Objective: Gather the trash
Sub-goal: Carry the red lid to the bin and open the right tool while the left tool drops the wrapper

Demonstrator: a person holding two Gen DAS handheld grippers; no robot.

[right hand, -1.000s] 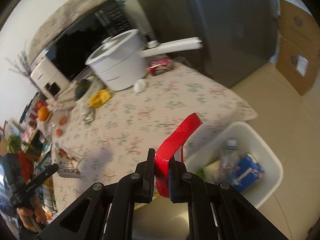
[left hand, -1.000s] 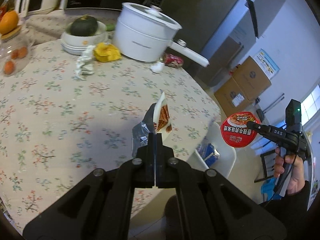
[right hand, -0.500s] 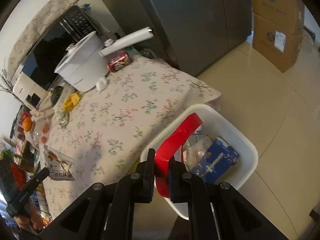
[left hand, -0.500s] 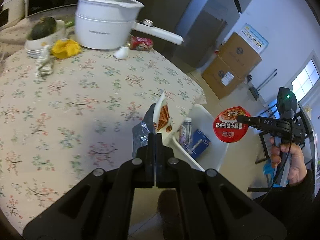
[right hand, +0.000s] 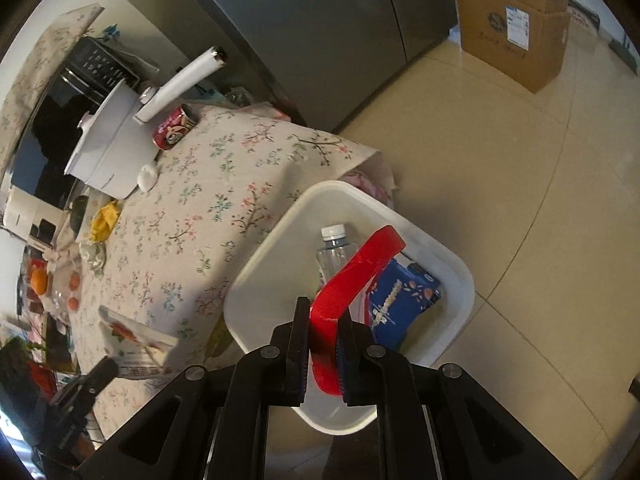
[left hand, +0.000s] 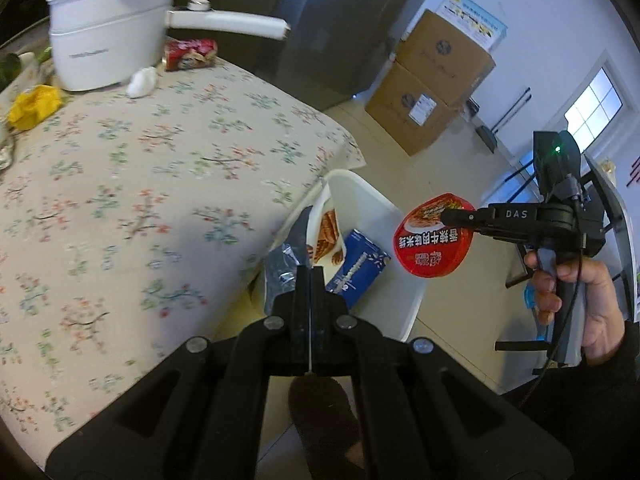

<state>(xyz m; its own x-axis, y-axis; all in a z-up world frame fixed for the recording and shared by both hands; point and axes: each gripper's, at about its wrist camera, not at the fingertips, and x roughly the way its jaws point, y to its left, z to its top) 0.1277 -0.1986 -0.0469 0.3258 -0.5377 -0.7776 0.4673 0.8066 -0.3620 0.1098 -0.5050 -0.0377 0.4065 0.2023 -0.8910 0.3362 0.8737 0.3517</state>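
Right wrist: floral tablecloth (right hand: 224, 184), beige floor tiles (right hand: 520, 184).

Counted around the white bin (right hand: 460, 276) on the floor beside the table: one bin. Inside it lie one clear plastic bottle (right hand: 334, 250) and one blue carton (right hand: 400, 300). Above the bin hang two pieces of trash, one red round lid (left hand: 434, 236) and one snack wrapper (left hand: 316, 240), each pinched in one of two grippers, the right gripper (right hand: 322, 354) and the left gripper (left hand: 310, 280). On the flowered table (left hand: 120, 184) beside the bin stand one white pot (left hand: 108, 52), one red can (left hand: 190, 54) lying on its side, one yellow crumpled wrapper (left hand: 34, 106) and one small white wad (left hand: 142, 82). Beyond the bin, two cardboard boxes (left hand: 436, 80) are stacked on the floor.
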